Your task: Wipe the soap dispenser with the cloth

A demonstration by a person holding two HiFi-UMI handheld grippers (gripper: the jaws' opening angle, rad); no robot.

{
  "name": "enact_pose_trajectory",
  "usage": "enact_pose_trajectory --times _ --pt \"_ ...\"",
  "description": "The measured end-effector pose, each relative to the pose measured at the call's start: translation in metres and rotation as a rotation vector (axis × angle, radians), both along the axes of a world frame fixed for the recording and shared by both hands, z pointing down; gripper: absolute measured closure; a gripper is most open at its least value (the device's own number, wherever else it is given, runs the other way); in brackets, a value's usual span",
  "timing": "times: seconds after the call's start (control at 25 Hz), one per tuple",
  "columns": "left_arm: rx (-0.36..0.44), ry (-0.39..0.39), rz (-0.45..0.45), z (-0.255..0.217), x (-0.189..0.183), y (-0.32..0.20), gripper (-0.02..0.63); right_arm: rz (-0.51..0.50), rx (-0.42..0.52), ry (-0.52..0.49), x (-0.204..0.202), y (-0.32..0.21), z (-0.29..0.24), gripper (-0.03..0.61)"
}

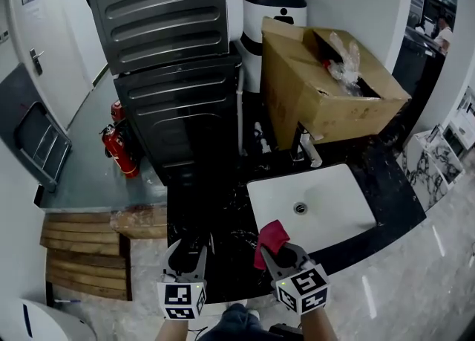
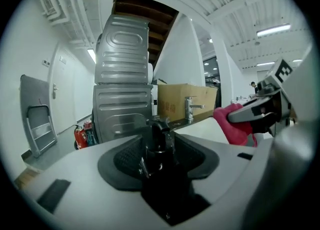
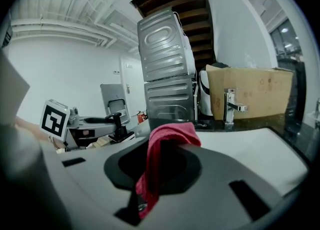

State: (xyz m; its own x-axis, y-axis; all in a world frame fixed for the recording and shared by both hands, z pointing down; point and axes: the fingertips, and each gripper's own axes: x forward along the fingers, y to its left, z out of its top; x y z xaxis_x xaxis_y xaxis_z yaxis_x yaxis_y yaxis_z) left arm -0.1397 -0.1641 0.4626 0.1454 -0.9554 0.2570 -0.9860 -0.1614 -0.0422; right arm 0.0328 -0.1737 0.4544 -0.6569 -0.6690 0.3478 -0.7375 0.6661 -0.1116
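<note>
- Two tools met: the left gripper [image 1: 185,249] had its jaws spread around the black pump-top soap dispenser [image 2: 157,141], above the dark stone counter [image 1: 215,206].
- The right gripper [image 1: 277,252] pinched the red fabric cloth [image 3: 161,156]; best to steady the dispenser first, then wipe downward.

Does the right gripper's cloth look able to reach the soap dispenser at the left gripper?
Probably yes: the right gripper holds the red cloth close beside the left gripper, nothing lies between them, and the soap dispenser stands exposed.

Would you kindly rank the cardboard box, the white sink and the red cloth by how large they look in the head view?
1. cardboard box, somewhat larger than the sink
2. white sink
3. red cloth, clearly the smallest, though it is nearest the camera
</note>
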Motion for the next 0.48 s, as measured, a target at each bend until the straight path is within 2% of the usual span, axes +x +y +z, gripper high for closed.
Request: enact_pose_trajectory --times 0.04,0.2,0.24,0.32,0.48 --pt "-0.004 0.001 -0.002 0.002 0.000 0.007 0.393 0.004 0.012 -0.015 0.001 0.004 -0.001 0.528" --pt "0.042 -0.035 0.010 -0.003 0.002 0.034 0.400 0.023 0.073 -0.071 0.005 0.019 -0.013 0.528" --pt "0.061 -0.052 0.013 -0.007 0.002 0.039 0.444 0.029 0.089 -0.070 0.006 0.022 -0.016 0.529" --pt "0.089 -0.079 0.009 -0.013 0.002 0.049 0.600 0.040 0.115 -0.052 0.006 0.029 -0.018 0.529" --pt "0.130 -0.081 0.002 -0.026 -0.001 0.058 0.600 0.036 0.152 -0.007 0.001 0.041 -0.019 0.529"
